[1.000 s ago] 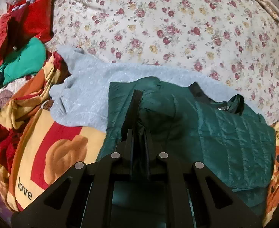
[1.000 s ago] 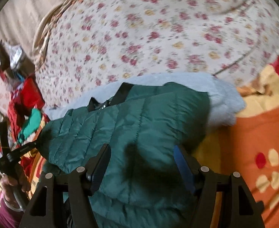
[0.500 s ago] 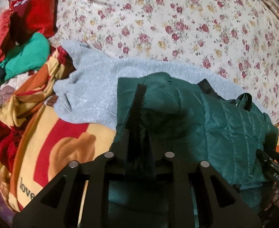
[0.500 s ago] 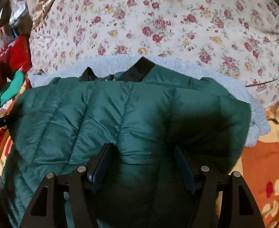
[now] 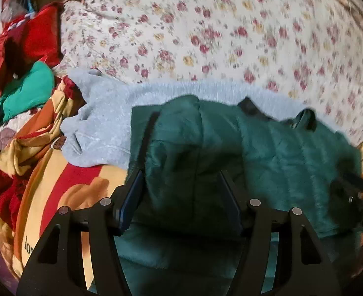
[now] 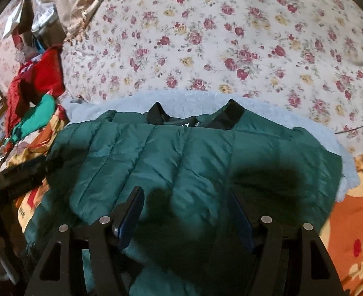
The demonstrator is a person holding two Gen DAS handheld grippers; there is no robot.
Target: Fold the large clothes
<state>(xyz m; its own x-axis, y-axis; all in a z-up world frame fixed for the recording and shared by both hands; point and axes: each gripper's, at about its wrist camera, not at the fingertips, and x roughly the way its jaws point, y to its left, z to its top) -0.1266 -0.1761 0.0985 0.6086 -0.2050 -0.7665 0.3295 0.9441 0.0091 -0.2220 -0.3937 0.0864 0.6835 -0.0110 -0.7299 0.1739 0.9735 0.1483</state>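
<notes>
A dark green quilted puffer jacket (image 6: pixel 181 162) lies on a pale grey fleece garment (image 5: pixel 102 128) spread over a floral bedsheet (image 6: pixel 230 37), its black collar turned toward the far side of the bed. The left gripper (image 5: pixel 179 197) hovers over the jacket's left part, where a folded-over panel with a black zipper strip sits; its jaws have just been opening and now stand apart, the fabric lying under and between them but not pinched. The right gripper (image 6: pixel 183 212) hangs over the jacket's lower middle, jaws parted and holding nothing (its shadow falls on the quilting). A bright patterned blanket (image 5: pixel 45 197) lies to the left, with red (image 6: pixel 43 74) and teal clothes (image 5: pixel 26 91) heaped beyond it.
</notes>
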